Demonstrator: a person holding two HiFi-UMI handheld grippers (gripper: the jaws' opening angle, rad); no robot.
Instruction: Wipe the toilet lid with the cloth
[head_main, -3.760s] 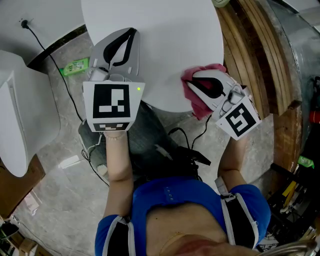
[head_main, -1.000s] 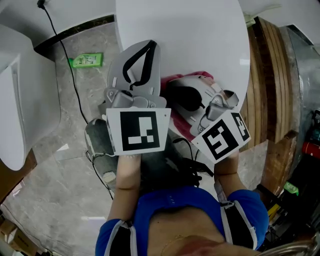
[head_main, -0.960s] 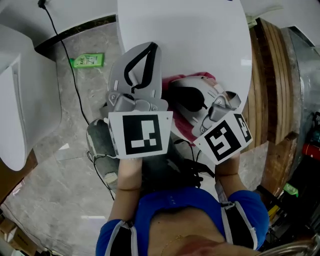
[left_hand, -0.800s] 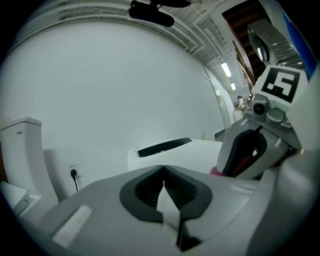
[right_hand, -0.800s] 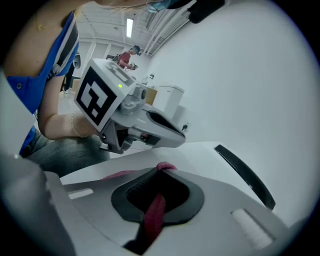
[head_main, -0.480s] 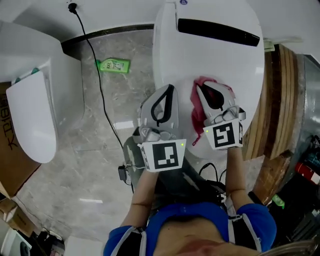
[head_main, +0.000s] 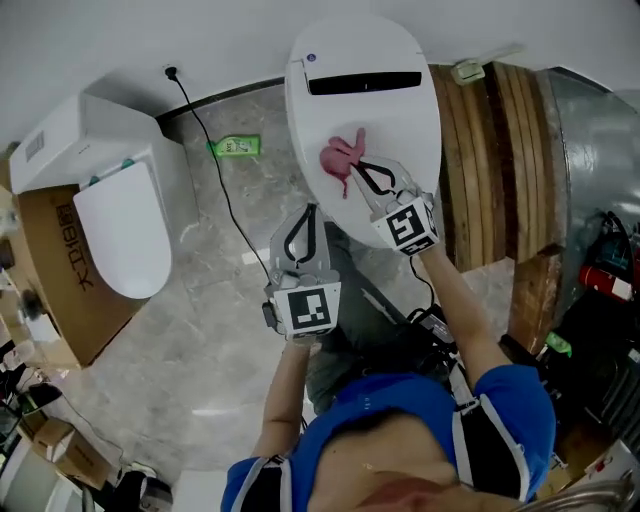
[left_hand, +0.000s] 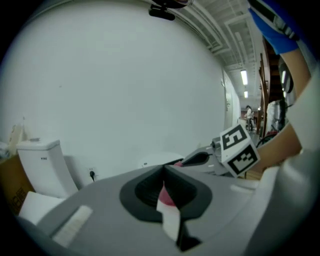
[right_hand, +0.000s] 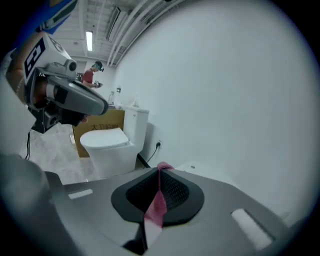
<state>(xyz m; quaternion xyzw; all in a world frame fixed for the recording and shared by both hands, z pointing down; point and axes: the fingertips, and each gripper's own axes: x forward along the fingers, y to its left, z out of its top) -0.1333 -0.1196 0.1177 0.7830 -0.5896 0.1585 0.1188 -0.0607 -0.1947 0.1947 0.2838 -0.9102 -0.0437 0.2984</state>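
Observation:
The white toilet lid (head_main: 385, 120) lies closed at the top centre of the head view. A pink cloth (head_main: 340, 160) rests bunched on the lid's left middle. My right gripper (head_main: 362, 172) reaches over the lid and is shut on the cloth's near edge. In the right gripper view the pink cloth (right_hand: 156, 206) is pinched in the seam of that gripper (right_hand: 160, 172). My left gripper (head_main: 308, 212) is shut and holds nothing; it hangs off the lid's front left edge, over the floor. In the left gripper view the left gripper (left_hand: 164, 170) points toward the right gripper (left_hand: 197, 159).
A second toilet (head_main: 120, 225) and a cardboard box (head_main: 45, 270) stand at the left. A green bottle (head_main: 234, 147) and a black cable (head_main: 210, 170) lie on the marble floor between the toilets. Wooden planks (head_main: 490, 170) and a grey metal tub (head_main: 595, 140) flank the right.
The view has pulled back, so the whole lid shows. My right gripper has carried the cloth up the lid toward the hinge. My left gripper has dropped back off the front edge.

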